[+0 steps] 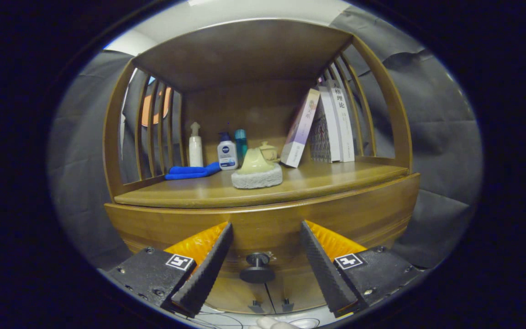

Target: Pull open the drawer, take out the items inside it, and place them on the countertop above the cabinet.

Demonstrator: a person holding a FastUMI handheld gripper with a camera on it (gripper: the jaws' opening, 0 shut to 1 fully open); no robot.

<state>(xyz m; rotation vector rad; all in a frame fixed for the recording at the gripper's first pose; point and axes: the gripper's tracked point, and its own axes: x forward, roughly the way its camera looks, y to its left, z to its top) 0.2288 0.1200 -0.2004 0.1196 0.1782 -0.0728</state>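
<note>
Wooden drawer (263, 228), knob (257, 267) between parted jaws

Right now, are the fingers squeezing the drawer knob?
No, the fingers stand wide apart on either side of the drawer knob, with gaps between them and it.

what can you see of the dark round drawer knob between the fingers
The dark round drawer knob is a flat disc on a short stem, metal by the look of it, sticking out of the brown wooden drawer front. It sits midway between the fingers of the open gripper, with a clear gap on each side, so neither finger touches it. The drawer looks closed.
</note>
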